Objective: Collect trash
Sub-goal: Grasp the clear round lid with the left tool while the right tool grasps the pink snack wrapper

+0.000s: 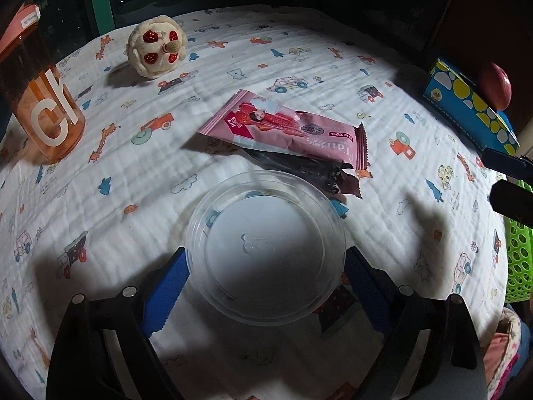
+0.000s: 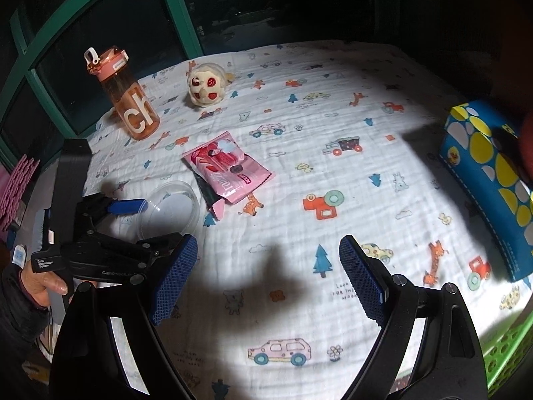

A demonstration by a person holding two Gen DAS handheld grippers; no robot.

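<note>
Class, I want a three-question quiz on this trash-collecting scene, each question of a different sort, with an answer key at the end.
1. True or false: the left gripper has its fingers on either side of the clear plastic lid.
2. Multiple choice: what stands nearest the orange water bottle? A) the plush toy B) the blue box C) the green basket
3. Fill in: the pink wrapper lies partly over a ____ wrapper.

Key: 1 true; 2 A; 3 dark
</note>
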